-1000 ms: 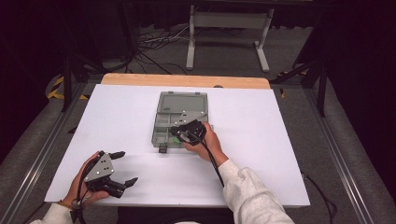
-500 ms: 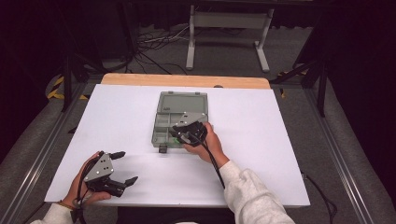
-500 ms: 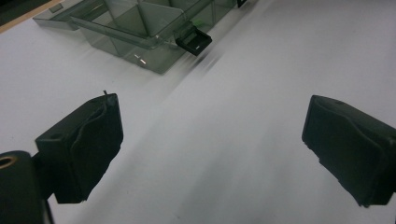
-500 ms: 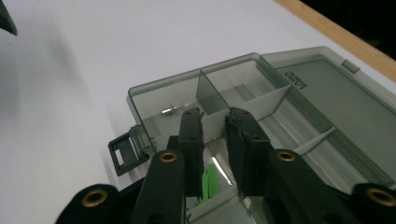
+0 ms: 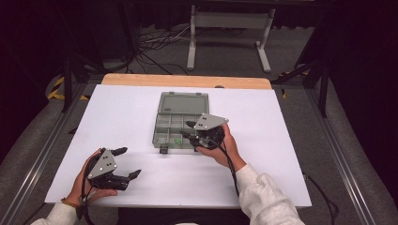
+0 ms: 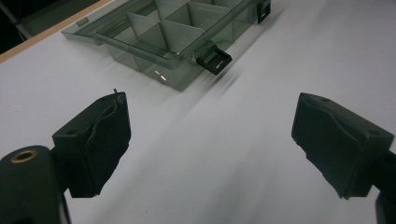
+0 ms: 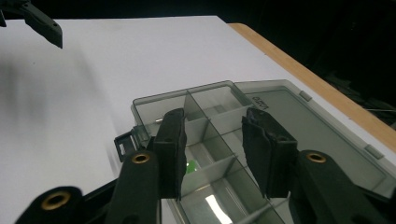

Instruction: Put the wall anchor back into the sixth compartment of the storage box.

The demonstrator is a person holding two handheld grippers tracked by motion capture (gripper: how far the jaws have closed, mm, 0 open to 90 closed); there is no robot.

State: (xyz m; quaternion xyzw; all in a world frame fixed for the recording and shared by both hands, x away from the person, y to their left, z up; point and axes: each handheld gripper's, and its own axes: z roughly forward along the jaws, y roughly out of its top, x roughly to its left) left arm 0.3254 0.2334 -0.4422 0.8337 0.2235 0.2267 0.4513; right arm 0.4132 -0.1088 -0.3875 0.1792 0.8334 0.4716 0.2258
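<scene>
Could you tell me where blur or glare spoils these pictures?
Left gripper view: streaky motion blur across the white table and the organizer box. Right gripper view: a bright glare patch on the box floor, with the near jaws soft. High view: sharp, table evenly lit, surroundings dark.

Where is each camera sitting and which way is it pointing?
High view: above the person's side, facing forward and down on the table; both forearms, left claw, right claw.
Left gripper view: rides the left claw, faces over the table toward the organizer box; its wide-apart jaws show.
Right gripper view: rides the right claw, looks down into the box; its jaws, just opening, hold nothing.
Shared: the box with a green bit.
</scene>
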